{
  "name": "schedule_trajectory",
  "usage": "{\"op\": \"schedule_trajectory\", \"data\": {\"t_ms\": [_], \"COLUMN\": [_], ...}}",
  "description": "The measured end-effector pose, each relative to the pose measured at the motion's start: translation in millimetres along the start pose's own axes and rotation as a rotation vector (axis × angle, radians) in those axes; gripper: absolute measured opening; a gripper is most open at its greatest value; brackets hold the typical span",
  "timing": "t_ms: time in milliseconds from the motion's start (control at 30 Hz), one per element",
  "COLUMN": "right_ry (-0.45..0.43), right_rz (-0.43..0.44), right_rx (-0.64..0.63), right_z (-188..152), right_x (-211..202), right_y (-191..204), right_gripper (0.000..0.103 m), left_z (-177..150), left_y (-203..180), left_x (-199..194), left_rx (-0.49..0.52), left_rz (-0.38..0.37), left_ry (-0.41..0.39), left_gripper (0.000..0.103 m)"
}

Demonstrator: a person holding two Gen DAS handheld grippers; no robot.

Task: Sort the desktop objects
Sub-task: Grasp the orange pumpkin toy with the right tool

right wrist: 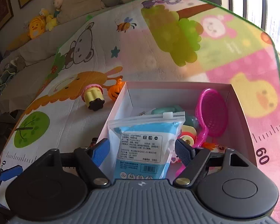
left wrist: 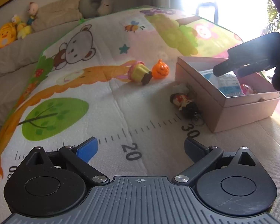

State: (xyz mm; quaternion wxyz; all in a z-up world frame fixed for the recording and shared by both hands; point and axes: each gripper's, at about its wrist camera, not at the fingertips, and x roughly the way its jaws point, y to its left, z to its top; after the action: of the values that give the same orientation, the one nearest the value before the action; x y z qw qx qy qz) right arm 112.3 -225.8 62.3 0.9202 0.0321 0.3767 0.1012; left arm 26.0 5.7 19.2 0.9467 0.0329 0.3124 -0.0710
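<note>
A pink cardboard box [left wrist: 214,100] [right wrist: 239,115] stands on the cartoon play mat [left wrist: 106,100]. My right gripper [right wrist: 141,150] is open above the box, its blue fingers either side of a blue packet in a clear zip bag [right wrist: 145,145] that lies in the box [left wrist: 228,85]. The right gripper also shows over the box in the left wrist view [left wrist: 233,69]. My left gripper [left wrist: 141,148] is open and empty, low over the mat. A doll keychain [left wrist: 184,102] lies against the box's left wall. A yellow cupcake toy [left wrist: 138,72] [right wrist: 93,97] and an orange pumpkin [left wrist: 160,69] [right wrist: 115,91] lie further back.
The box also holds a pink toy sieve [right wrist: 211,115], a teal object [right wrist: 166,110] and small roll-shaped toys [right wrist: 186,136]. Plush toys [left wrist: 11,31] and cushions [left wrist: 57,13] sit on the sofa behind the mat. A bright window [left wrist: 224,0] glares at the back right.
</note>
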Motion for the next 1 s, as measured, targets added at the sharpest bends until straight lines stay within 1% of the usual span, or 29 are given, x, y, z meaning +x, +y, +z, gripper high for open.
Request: {"op": "schedule_trajectory", "data": {"t_ms": [100,167,200,300,367,433,500,533,633,667,733,833,900,1000], "right_ry": [-0.053,-0.071,-0.07,-0.022,0.022,0.065,0.094,0.121,0.176,0.183,0.202,0.244,0.266,0.27], "right_rz": [-0.024,-0.028,-0.022,0.022,0.026,0.001,-0.047,-0.082,-0.162,-0.187,-0.216,-0.215,-0.213,-0.187], "right_rx": [-0.053,-0.091,-0.117,-0.11,-0.094,-0.087,-0.083,-0.08,-0.058,-0.068,-0.105,-0.145,-0.161,-0.187], "right_z": [11.1,21.3,29.3,55.1,74.5,93.5,108.4,115.1,123.3,123.3,122.0,119.8,115.3,105.8], "right_x": [-18.5,-23.2,-21.7,-2.2,25.0,60.2,95.0,120.0,168.8,179.3,193.2,198.9,197.6,186.8], "right_y": [10.0,19.7,26.7,43.2,54.6,64.0,69.1,70.6,70.7,71.8,76.2,84.3,87.6,96.2], "right_gripper": [0.08,0.072,0.066,0.065,0.065,0.065,0.065,0.065,0.064,0.061,0.043,0.029,0.024,0.023], "left_z": [-4.0,-5.9,-7.7,-10.0,-11.9,-13.6,-14.2,-14.4,-14.5,-14.2,-14.1,-14.6,-14.6,-15.1], "left_y": [10.2,14.4,17.1,24.1,32.1,37.6,41.5,43.5,46.5,47.1,46.9,44.4,42.7,41.3], "left_x": [2.3,4.5,5.6,7.2,5.3,5.1,5.4,5.9,7.7,8.4,8.8,7.1,5.0,3.2], "left_rx": [-0.048,-0.064,-0.074,-0.111,-0.153,-0.192,-0.216,-0.225,-0.244,-0.249,-0.251,-0.239,-0.226,-0.207], "left_rz": [0.023,0.034,0.035,0.019,-0.01,-0.028,-0.045,-0.055,-0.065,-0.062,-0.058,-0.049,-0.045,-0.038], "left_ry": [-0.006,-0.007,-0.01,-0.008,-0.022,-0.023,-0.024,-0.024,-0.013,-0.008,-0.003,-0.005,-0.011,-0.007], "left_gripper": [0.102,0.102,0.102,0.102,0.103,0.103,0.103,0.103,0.103,0.103,0.103,0.103,0.103,0.103]}}
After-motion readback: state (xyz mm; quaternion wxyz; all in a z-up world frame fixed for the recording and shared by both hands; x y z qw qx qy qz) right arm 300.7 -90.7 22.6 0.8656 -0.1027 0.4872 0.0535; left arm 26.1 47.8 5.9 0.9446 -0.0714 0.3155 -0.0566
